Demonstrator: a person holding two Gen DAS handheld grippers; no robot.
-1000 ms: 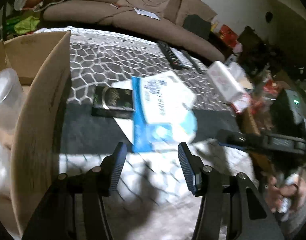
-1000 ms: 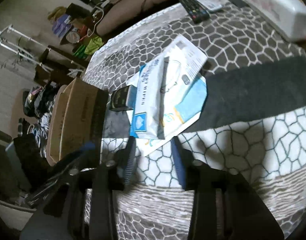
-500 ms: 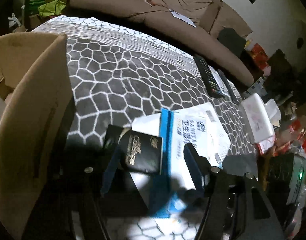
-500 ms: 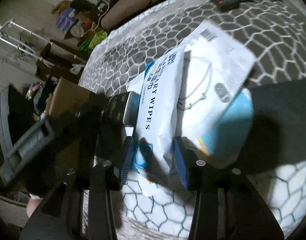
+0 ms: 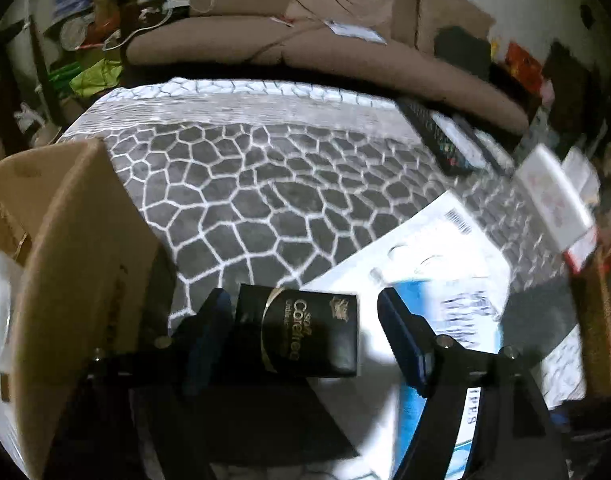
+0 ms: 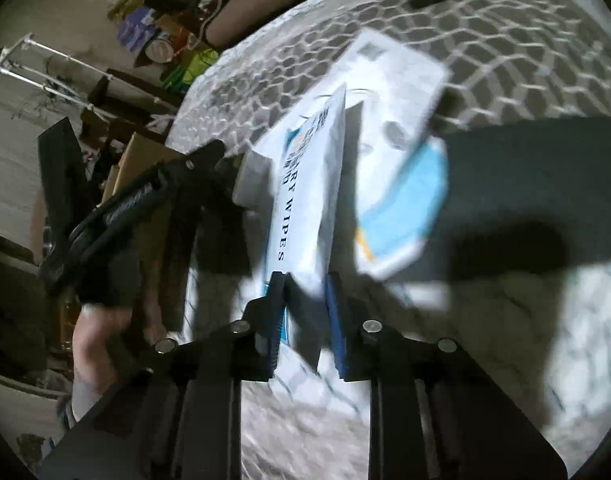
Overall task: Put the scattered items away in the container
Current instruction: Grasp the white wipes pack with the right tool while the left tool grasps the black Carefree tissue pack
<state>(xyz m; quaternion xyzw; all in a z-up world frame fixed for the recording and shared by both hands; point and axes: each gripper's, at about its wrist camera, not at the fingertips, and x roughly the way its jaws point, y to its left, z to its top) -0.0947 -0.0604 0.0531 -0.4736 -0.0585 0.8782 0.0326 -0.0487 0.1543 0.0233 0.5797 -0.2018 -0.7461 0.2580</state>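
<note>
A black box with gold lettering [image 5: 309, 336] lies on the patterned cloth between the fingers of my left gripper [image 5: 305, 336]. Its jaws are opening and a gap shows beside the right finger, so the pads do not press on the box. A white and blue wipes pack [image 6: 309, 184] lies on a white and blue mailer [image 6: 397, 92]. My right gripper [image 6: 305, 316] is closing, and its pads pinch the near end of the pack. The open cardboard box [image 5: 77, 240] stands just left of the left gripper.
Remote controls [image 5: 437, 136] lie at the far right of the cloth, with a white tissue box [image 5: 553, 196] beyond them. A brown sofa [image 5: 305, 40] runs behind the table. A hand [image 6: 97, 344] holds the left tool. Clutter fills the floor to the left.
The left gripper moved forward over the black box and its jaws widened around it. The right gripper came down on the wipes pack and its jaws narrowed onto the pack's end.
</note>
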